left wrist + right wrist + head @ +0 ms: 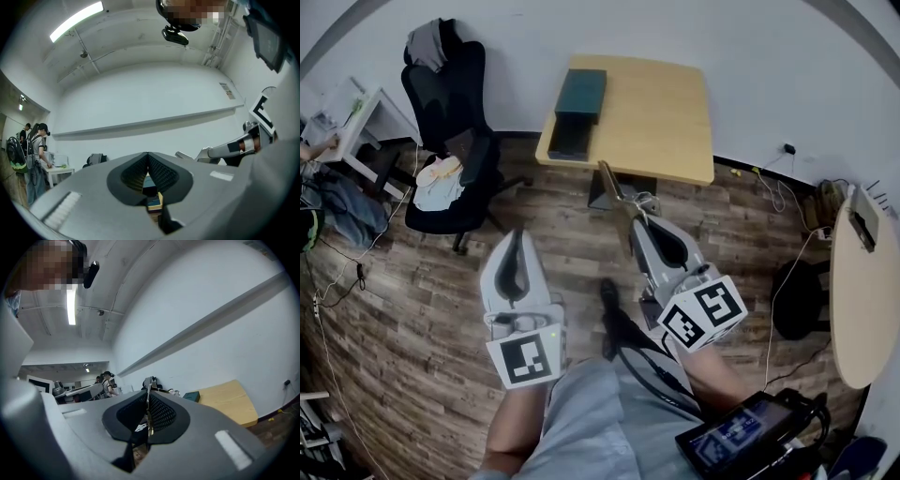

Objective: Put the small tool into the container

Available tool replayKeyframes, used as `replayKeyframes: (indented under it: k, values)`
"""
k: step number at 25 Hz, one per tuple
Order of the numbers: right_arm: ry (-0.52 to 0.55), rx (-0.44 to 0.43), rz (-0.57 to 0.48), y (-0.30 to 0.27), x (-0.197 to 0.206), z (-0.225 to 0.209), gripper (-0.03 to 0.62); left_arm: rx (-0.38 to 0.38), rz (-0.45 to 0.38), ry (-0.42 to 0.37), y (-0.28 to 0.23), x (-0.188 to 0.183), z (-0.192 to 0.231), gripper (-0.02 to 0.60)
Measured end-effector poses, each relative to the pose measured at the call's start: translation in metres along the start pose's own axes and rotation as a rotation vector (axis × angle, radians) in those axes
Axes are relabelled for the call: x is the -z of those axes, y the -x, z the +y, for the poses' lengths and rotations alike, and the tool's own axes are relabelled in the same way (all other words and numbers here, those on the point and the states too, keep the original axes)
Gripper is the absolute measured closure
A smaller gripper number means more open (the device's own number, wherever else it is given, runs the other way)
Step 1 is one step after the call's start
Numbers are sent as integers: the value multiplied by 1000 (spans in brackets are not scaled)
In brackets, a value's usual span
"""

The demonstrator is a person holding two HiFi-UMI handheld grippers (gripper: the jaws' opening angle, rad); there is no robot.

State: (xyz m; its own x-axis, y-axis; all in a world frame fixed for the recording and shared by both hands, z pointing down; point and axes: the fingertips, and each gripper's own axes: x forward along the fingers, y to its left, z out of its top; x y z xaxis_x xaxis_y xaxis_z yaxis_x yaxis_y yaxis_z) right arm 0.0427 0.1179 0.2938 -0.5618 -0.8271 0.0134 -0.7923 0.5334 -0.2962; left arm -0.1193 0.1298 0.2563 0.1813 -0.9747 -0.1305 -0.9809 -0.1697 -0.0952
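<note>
In the head view a dark green box-shaped container (580,98) lies on a light wooden table (666,112) against the far wall, with a dark open part in front of it. My right gripper (633,220) is shut on the small tool (614,192), a thin metal strip that sticks out past the fingertips toward the table. The right gripper view shows the strip (148,416) pinched between the pads, with the container (191,396) far ahead. My left gripper (518,234) is held beside it over the wood floor, shut and holding nothing. Both are well short of the table.
A black office chair (450,141) draped with clothes stands at the left, next to a white desk (356,131). At the right are a round table (862,300), a black bag (797,300) and floor cables. People (35,154) stand far left in the left gripper view.
</note>
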Motion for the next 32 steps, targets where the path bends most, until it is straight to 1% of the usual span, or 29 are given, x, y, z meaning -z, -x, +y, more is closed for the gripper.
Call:
replayKeyframes:
  k: [11,18,23,28,32]
  values:
    - [-49,0,33,-100,-4,-75,579,6,36,-48,-121,18,14,571]
    - [-39,-48,48,-167,-14,-111,579,-12,14,-74,-197,20,23,571]
    - [-47,-68,47,-202,-25,-130,579,-29,-17,-96,-228,10,29,571]
    - [-52,-66,55,-231,-27,-142,579,-35,-22,-79,-254,12,43,571]
    - [-62,-54,69,-244,-23,-149,579,-16,-13,-70,-269,21,45,571]
